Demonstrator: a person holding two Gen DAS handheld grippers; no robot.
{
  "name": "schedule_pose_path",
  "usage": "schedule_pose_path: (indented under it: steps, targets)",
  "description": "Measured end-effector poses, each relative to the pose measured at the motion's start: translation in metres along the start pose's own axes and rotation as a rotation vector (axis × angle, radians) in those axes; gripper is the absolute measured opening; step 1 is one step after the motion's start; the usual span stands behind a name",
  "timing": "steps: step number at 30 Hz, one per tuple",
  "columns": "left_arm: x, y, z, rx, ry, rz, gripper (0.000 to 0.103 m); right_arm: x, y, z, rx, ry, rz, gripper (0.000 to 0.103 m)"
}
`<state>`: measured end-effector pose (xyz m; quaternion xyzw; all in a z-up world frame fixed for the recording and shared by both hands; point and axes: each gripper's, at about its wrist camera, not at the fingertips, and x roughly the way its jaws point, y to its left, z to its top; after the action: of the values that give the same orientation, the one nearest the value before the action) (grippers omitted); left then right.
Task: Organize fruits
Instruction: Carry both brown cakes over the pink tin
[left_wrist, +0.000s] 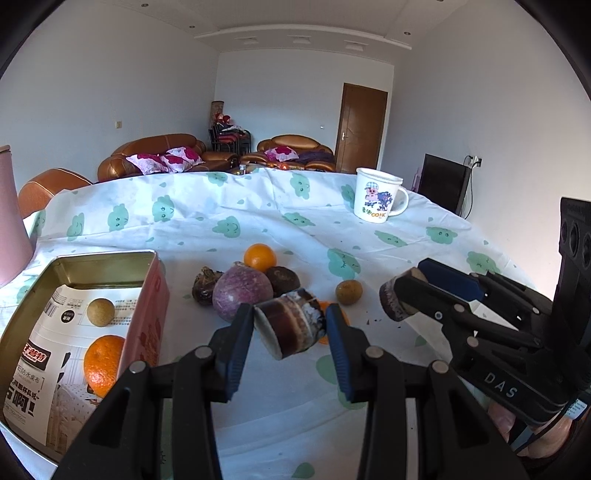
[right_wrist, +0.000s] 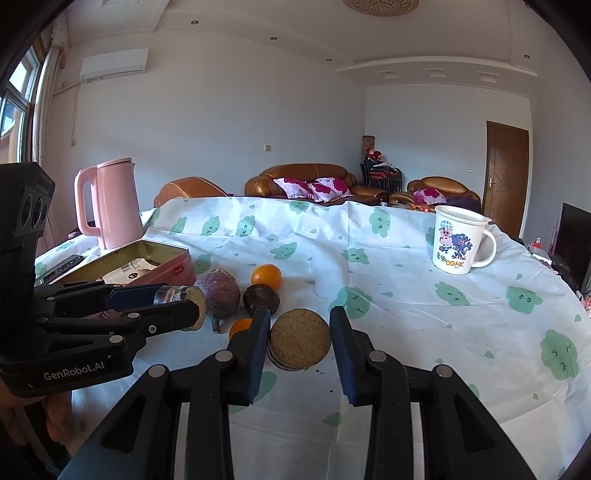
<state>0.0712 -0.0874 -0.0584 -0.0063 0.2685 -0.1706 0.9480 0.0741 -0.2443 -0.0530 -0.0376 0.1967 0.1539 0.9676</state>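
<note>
Holding one dark cut cane segment each, the left gripper (left_wrist: 290, 328) and right gripper (right_wrist: 299, 338) likely next carry them to the pink rectangular tin (left_wrist: 147, 295) at nine o'clock.

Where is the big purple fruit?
In the left wrist view the big round purple fruit sits mid-table on the cloud-print cloth, just right of the pink metal tin, with the small orange behind it and a dark brown fruit touching its right.
</note>
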Motion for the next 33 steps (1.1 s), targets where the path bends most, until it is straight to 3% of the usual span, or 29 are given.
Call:
schedule_pose_path:
  steps: [33]
  targets:
    - [-0.026, -0.014, -0.006, 0.079, -0.142, 0.087, 0.042, -0.026, 0.004, -0.006, -0.037, -0.155, 0.001, 0.035]
